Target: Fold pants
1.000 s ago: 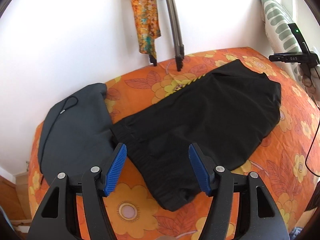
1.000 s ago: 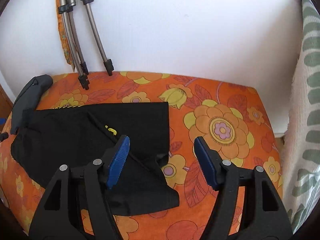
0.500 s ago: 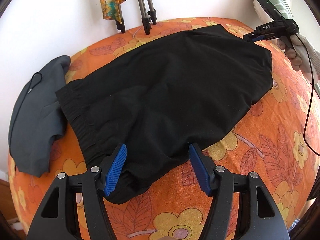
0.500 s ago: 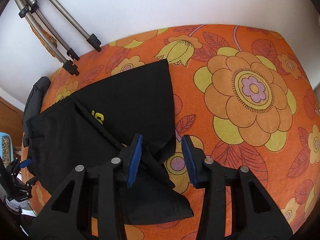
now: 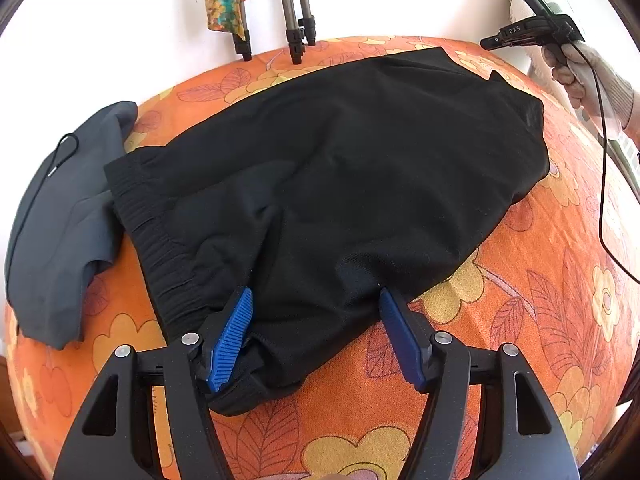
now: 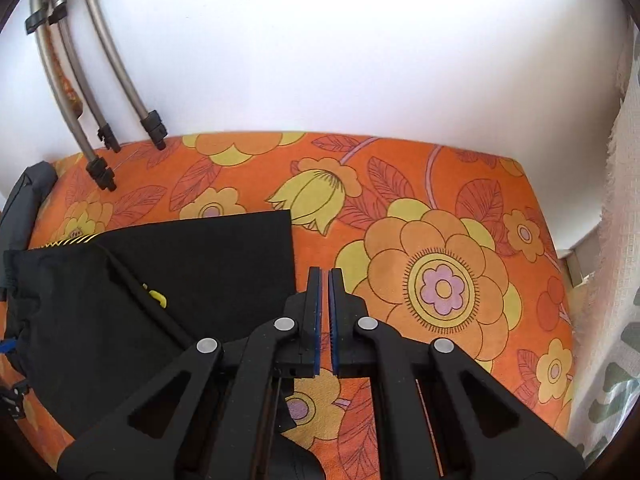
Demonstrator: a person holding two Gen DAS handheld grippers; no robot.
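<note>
Left tongs (image 5: pixel 316 336) spread wide, straddling the near hem of the black pants (image 5: pixel 340 184), blue pads (image 5: pixel 232 336) resting on the cloth. Right tongs (image 6: pixel 325 280) pinched nearly together; cannot tell whether any cloth is caught between them. Pants (image 6: pixel 160 300) spread flat on orange floral bed cover (image 6: pixel 440 208), at 9 o'clock of right tongs. Grey garment (image 5: pixel 60 220) touching waistband at 9 o'clock. Tripod legs (image 5: pixel 296 8) at 12 against white wall.
</note>
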